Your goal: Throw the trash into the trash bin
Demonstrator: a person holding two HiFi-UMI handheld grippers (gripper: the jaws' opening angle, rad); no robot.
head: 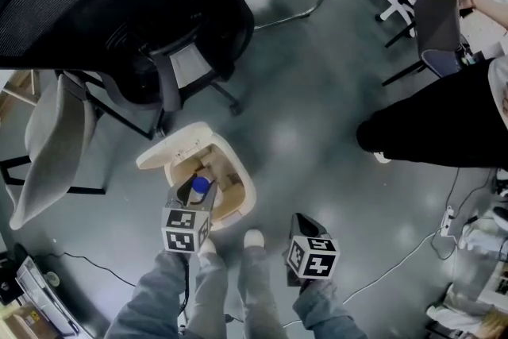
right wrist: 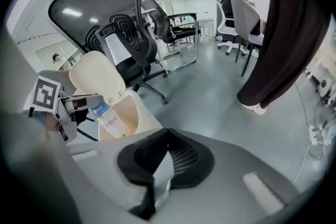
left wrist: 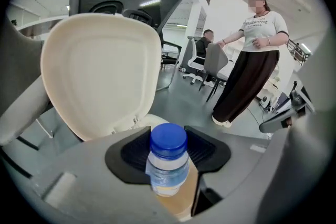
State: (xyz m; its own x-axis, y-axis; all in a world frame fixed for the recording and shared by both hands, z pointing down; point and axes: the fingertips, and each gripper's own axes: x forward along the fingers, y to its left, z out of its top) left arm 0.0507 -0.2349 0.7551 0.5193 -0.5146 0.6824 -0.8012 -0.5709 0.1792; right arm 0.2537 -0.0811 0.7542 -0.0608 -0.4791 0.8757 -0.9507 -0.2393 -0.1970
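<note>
A small clear bottle with a blue cap [left wrist: 168, 157] is the trash. My left gripper [left wrist: 168, 150] is shut on it, pads on either side just below the cap. In the head view the left gripper [head: 190, 200] holds the bottle [head: 199, 186] over the mouth of the cream trash bin [head: 243, 188]. The bin's lid [left wrist: 102, 73] stands open behind the bottle. The right gripper view shows the bottle [right wrist: 108, 121] tilted above the bin [right wrist: 147, 115]. My right gripper [right wrist: 166, 136] is shut with nothing held. It hangs right of the bin [head: 305, 223] and points at the floor.
A black mesh office chair [head: 119, 4] stands just behind the bin, and a grey chair [head: 48, 143] is at the left. A person in dark trousers [head: 432, 127] stands at the right. Cables and a power strip [head: 446, 222] lie on the floor at the right.
</note>
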